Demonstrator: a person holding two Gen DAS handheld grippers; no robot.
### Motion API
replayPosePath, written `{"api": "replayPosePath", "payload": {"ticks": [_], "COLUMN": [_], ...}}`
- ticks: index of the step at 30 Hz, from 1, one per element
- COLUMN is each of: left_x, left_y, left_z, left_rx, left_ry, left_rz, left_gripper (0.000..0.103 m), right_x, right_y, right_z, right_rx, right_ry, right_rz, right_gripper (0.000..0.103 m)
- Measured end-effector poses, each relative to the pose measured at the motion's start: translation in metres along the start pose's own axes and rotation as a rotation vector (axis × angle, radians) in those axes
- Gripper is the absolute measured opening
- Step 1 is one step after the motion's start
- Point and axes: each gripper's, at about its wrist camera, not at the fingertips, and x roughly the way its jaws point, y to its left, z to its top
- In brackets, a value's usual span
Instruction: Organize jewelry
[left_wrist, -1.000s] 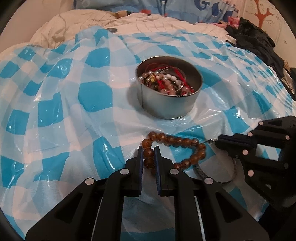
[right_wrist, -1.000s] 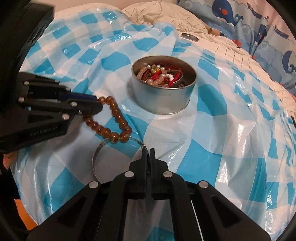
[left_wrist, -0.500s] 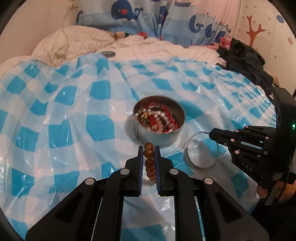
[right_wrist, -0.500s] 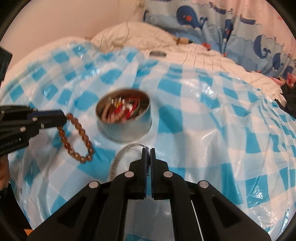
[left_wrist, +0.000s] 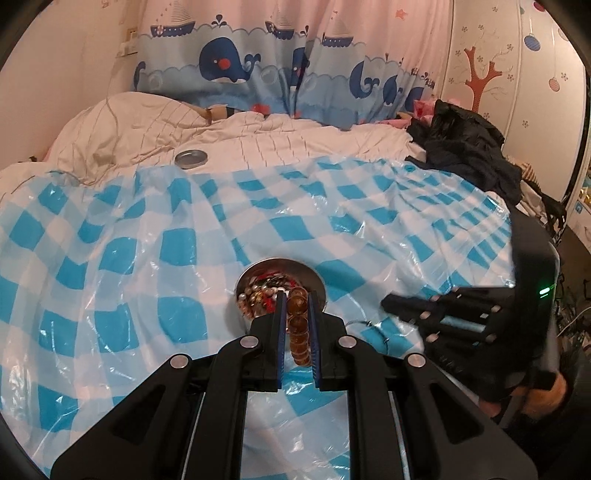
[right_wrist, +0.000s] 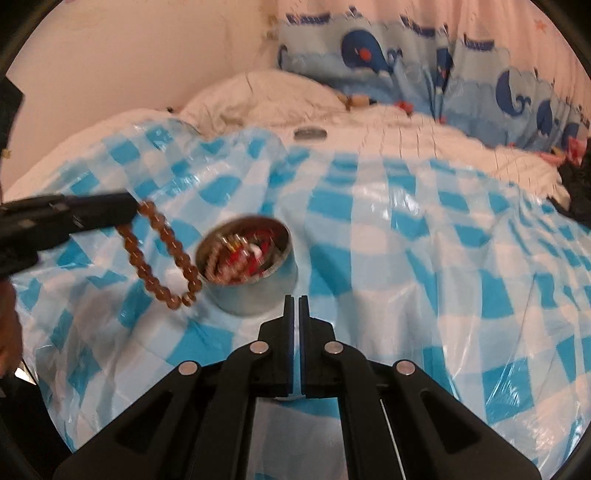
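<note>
A brown bead bracelet (left_wrist: 298, 325) hangs in the air, and my left gripper (left_wrist: 295, 295) is shut on it. In the right wrist view the bracelet (right_wrist: 162, 258) dangles from the left gripper (right_wrist: 129, 210), just left of the round metal tin (right_wrist: 255, 295). The tin (left_wrist: 280, 263) holds several bead strings and red cords. My right gripper (right_wrist: 296, 298) hovers near the tin's front. Its jaws are opening a narrow slit with nothing between them. A thin wire bangle (left_wrist: 369, 324) lies on the sheet by the right gripper (left_wrist: 386, 303).
A blue-and-white checked plastic sheet (left_wrist: 147, 266) covers a soft bed. The tin's lid (left_wrist: 190, 158) lies on the white quilt beyond it. Black clothes (left_wrist: 465, 155) are piled at the right, and whale-print curtains hang behind.
Both grippers rose off the sheet. The left lifted the bead bracelet up to the tin. The right let go of the wire bangle, which now lies on the sheet.
</note>
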Motion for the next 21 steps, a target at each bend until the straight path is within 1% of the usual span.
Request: {"api": "replayPosePath", "payload": {"ticks": [1,2,3,4,6,8,10,11,13,15,17,19,21], "left_x": [0.000,0.001,0.001,0.001,0.002,0.002,0.004,0.007,0.018,0.040,0.073,0.088,0.087], "left_y": [-0.001,-0.002,-0.003,-0.003,-0.002,0.000,0.002,0.004,0.007,0.014,0.029,0.040,0.043], "left_z": [0.001,0.002,0.004,0.007,0.014,0.022,0.031,0.034,0.037,0.035,0.022,0.011,0.006], "left_rx": [0.000,0.000,-0.001,-0.007,-0.024,-0.048,-0.076,-0.091,-0.118,-0.152,-0.224,-0.290,-0.286], "left_ry": [-0.002,-0.005,-0.009,-0.018,-0.035,-0.064,-0.094,-0.110,-0.121,-0.073,0.045,0.114,0.119], "left_rz": [-0.005,-0.009,-0.012,-0.021,-0.039,-0.064,-0.089,-0.100,-0.096,-0.050,0.029,0.049,0.060], "left_gripper": [0.010,0.010,0.010,0.010,0.010,0.010,0.010,0.010,0.010,0.010,0.010,0.010,0.011], "right_x": [0.005,0.010,0.013,0.018,0.027,0.037,0.046,0.050,0.052,0.049,0.045,0.036,0.025], "right_y": [-0.001,-0.004,-0.006,-0.008,-0.014,-0.017,-0.016,-0.012,-0.005,-0.005,-0.010,-0.015,-0.018], "right_z": [-0.002,-0.005,-0.007,-0.009,-0.012,-0.018,-0.023,-0.026,-0.027,-0.028,-0.025,-0.020,-0.014], "right_rx": [0.002,0.018,0.028,0.039,0.060,0.063,0.046,0.017,-0.032,-0.040,-0.022,0.003,0.016], "right_ry": [0.024,0.041,0.051,0.073,0.112,0.156,0.199,0.213,0.213,0.203,0.178,0.136,0.081], "right_rz": [0.001,-0.017,-0.028,-0.026,-0.052,-0.063,-0.062,-0.069,-0.091,-0.103,-0.108,-0.111,-0.117], "right_gripper": [0.036,0.045,0.047,0.047,0.047,0.038,0.023,0.019,0.006,0.004,0.004,0.004,0.004]}}
